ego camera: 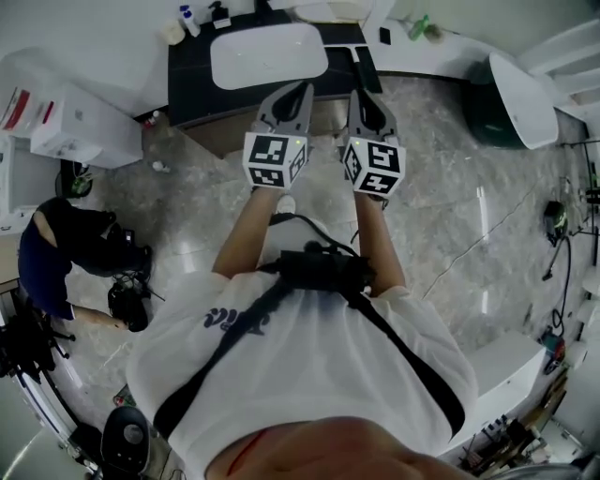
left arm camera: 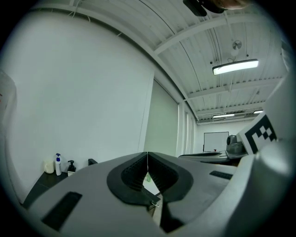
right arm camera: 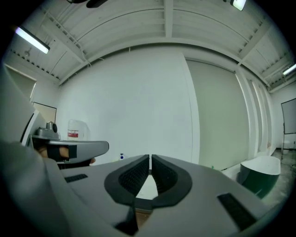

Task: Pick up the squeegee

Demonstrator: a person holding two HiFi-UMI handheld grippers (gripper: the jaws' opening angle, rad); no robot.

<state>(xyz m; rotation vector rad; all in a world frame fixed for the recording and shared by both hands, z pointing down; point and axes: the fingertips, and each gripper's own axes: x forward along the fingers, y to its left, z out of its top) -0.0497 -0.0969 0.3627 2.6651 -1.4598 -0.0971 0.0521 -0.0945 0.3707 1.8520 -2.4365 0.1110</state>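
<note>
In the head view both tongs are held out level over the floor just short of a dark counter (ego camera: 187, 86) with a white basin (ego camera: 269, 54). The left gripper (ego camera: 304, 90) and right gripper (ego camera: 360, 95) sit side by side, and their marker cubes cover the hands. I cannot pick out the squeegee for certain: a dark long item (ego camera: 367, 67) lies on the counter right of the basin, its near end hidden behind the right tips, too small to identify. 2 bottles (ego camera: 187, 19) stand at the counter's far left corner. In the left gripper view the left gripper (left arm camera: 147, 155) is clenched, pads meeting at the tip with nothing between them; the bottles (left arm camera: 58, 164) show low at the left, and the other gripper cuts off the right edge. In the right gripper view the right gripper (right arm camera: 150, 158) is likewise clenched and empty, with only a thin slit between the pads, and the counter below is hidden by the jaws.
</note>
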